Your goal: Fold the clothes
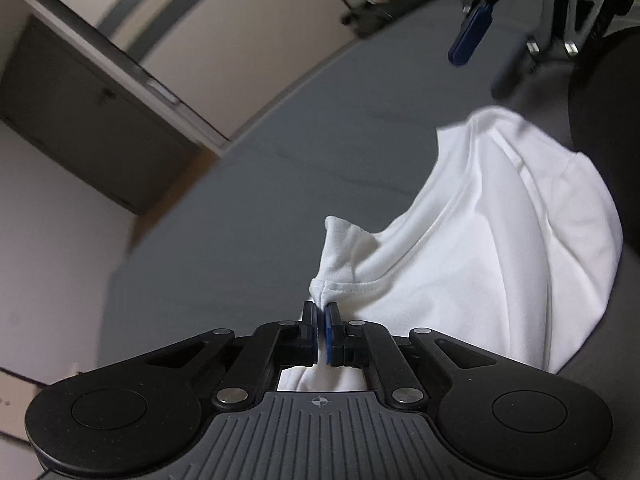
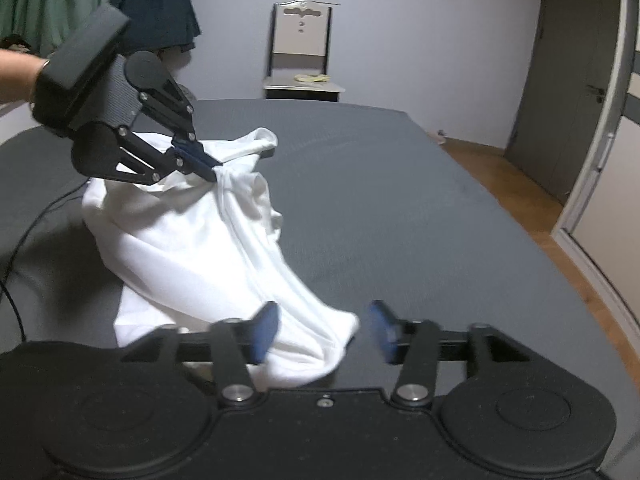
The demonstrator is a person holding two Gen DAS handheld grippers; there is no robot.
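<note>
My left tongs (image 1: 321,334) pinch the white T-shirt (image 1: 480,248) by little cloth; it may slip out. My right tongs (image 2: 320,330) stand open beside its hanging end.

A chair (image 2: 301,44) stands at the far wall, a grey door (image 2: 576,92) right, green curtain (image 2: 44,0) far left.

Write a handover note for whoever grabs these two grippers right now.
Left gripper: shut on a bunched bit of the white T-shirt, lifting that end off the dark grey surface.
Right gripper: open, holding nothing, low at the shirt's near end, which lies between its fingers.
Shirt: crumpled, part raised, the rest draped on the surface.
Done: one end picked up; no fold made yet.
Left: probably pinch the near end with the right, spread the shirt flat, then fold.
</note>
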